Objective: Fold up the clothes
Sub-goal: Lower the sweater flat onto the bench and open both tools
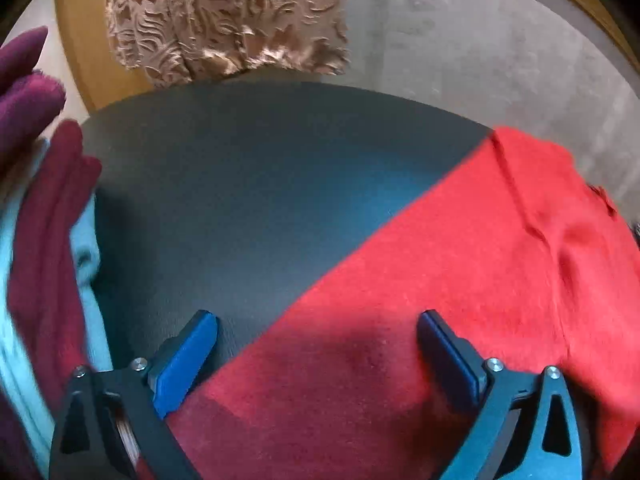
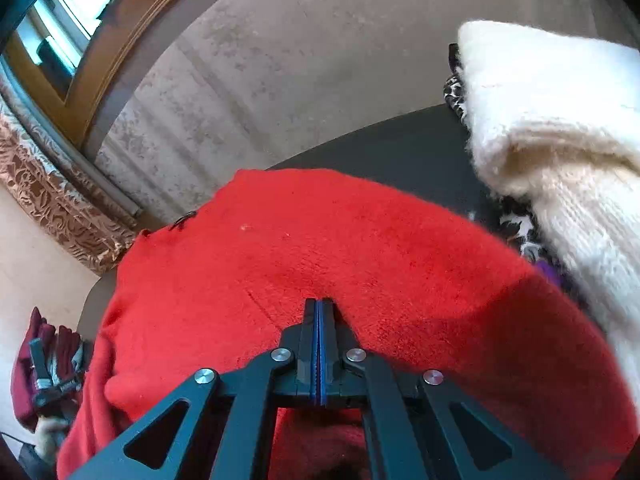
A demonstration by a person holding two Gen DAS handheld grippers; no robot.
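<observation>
Looking along our left gripper (image 1: 318,332), we see its blue-padded fingers (image 1: 188,354) spread wide with nothing between them, hanging over the spot where the straight edge of the red sweater (image 1: 460,264) crosses the dark grey tabletop (image 1: 248,184). One finger sits over bare tabletop, the other over the red knit. The sweater lies spread over the right part of the tabletop in this view, its far end reaching the far edge, and a seam runs down it near that end. Along the left edge of the tabletop lies a pile of clothes: a dark maroon garment (image 1: 40,216) on top of a light blue one (image 1: 86,248). Beyond the far edge we see a patterned brown curtain (image 1: 224,20) and a grey wall (image 1: 480,40).

From our right gripper (image 2: 319,308), the jaws are pressed together; they lie low against the red sweater (image 2: 320,232), but we cannot tell whether any fabric is pinched between them. The sweater fills the middle of this view, bulging up in front of the gripper. At the right edge of the tabletop (image 2: 400,148) a fluffy cream sweater (image 2: 560,128) rests on a black-and-white patterned garment (image 2: 516,224). Far to the left we catch the left gripper (image 2: 52,376) beside the maroon clothes.
</observation>
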